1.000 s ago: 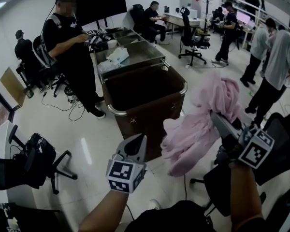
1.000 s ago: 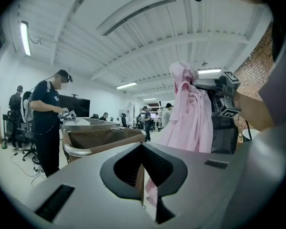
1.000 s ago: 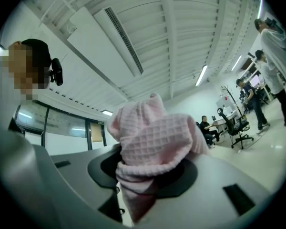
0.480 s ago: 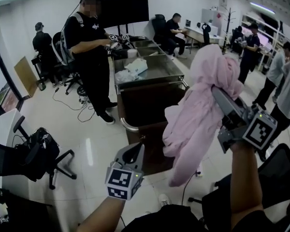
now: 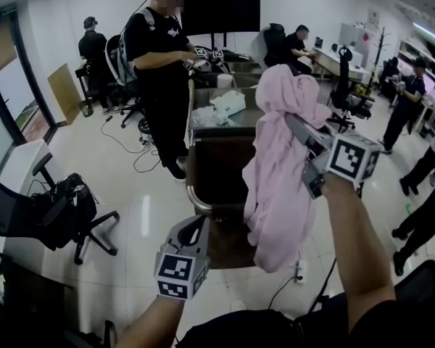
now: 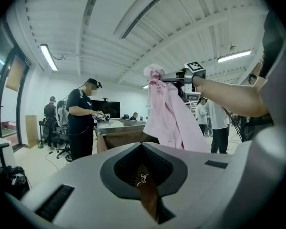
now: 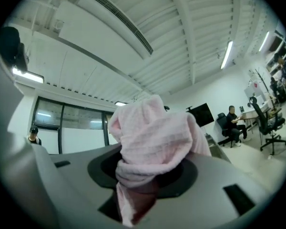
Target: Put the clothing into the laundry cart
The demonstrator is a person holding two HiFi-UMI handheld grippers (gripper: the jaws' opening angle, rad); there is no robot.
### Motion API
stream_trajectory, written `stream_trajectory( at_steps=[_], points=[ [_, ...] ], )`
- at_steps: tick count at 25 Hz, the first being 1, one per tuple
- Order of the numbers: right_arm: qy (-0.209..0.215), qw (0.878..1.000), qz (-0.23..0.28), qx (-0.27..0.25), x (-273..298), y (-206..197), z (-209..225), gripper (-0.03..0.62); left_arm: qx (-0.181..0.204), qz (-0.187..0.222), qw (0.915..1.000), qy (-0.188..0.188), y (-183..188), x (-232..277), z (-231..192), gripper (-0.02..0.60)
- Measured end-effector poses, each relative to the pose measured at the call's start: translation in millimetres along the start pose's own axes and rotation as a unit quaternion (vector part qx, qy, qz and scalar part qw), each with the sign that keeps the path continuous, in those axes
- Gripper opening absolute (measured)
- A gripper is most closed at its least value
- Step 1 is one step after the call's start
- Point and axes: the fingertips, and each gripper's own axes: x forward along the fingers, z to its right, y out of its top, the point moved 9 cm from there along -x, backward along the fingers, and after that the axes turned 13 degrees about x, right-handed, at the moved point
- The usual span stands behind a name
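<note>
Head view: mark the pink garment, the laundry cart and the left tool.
pink garment [image 5: 275, 194], head view, middle of the hanging cloth.
laundry cart [image 5: 193, 198], head view, near corner of its metal rim.
left tool [image 5: 196, 227], head view, at its tips.

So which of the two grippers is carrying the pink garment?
The right gripper, raised with its jaws shut on the pink garment by the laundry cart; the left gripper sits lower, jaws together, empty.
</note>
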Motion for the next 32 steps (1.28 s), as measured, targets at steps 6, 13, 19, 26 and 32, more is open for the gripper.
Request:
stream_trajectory(
  at_steps=[6, 13, 19, 26, 32],
  points=[
    [-0.024, 0.994, -0.102, -0.007, 66, -54, 57, 0.190, -0.002, -0.018, 0.9997, 0.018, -3, 21, 6, -0.002],
    [-0.036, 0.976, -0.207, -0.050, 94, -115, 88, 0.207, -0.005, -0.039, 0.9987, 0.034, -12, 38, 1, -0.002],
    [-0.036, 0.970, -0.235, -0.047, 97, -128, 93, 0.253, -0.003, -0.045, 0.9985, 0.031, -10, 51, 0, -0.002],
    [-0.029, 0.973, -0.221, -0.063, 86, -123, 93, 0.249, 0.003, -0.046, 0.9988, 0.017, -7, 60, 7, -0.002],
    [-0.026, 0.977, -0.204, -0.064, 79, -116, 86, 0.247, 0.009, -0.042, 0.9991, 0.006, -4, 64, 8, -0.002]
  ],
)
